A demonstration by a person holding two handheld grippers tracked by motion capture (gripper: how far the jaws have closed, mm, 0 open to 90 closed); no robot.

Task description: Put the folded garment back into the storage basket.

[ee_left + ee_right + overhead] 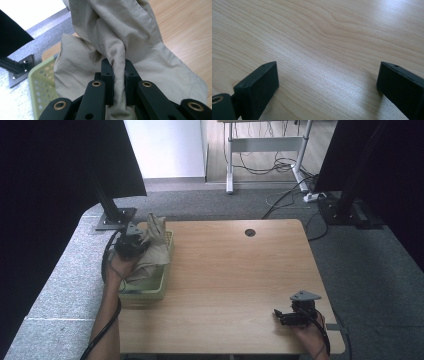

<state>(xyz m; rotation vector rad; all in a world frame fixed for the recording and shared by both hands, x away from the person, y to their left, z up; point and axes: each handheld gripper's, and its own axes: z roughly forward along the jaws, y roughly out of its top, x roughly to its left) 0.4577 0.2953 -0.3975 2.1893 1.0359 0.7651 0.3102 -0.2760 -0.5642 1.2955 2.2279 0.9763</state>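
- The left gripper (142, 240), a black two-jaw tool with a grey three-cornered plate on top, is over the far end of the pale green perforated plastic basket (150, 292) at the left edge of the table.
- Its jaws are nearly closed and pinch a bunched fold of the crumpled beige cloth (152, 247); in the left gripper view the fabric (125, 37) runs as a narrow twisted strip between the two black pads and spreads out wide above them.
- The beige cloth is lifted at its gripped part, standing up above the basket's far rim, while the rest of it drapes down into the basket and over its right wall.
- In the left gripper view the green basket (42, 87) shows below and to the left of the hanging cloth, with the wooden table to the right.
- The light wooden table (235, 285) has a small dark round hole (250, 232) near its far edge.
- The right gripper (280, 316), black with the same kind of grey plate, lies low at the near right corner of the table, well apart from the basket.
- Its jaws stand wide apart with nothing between them; the right gripper view shows bare wood grain (324, 50) in the gap.
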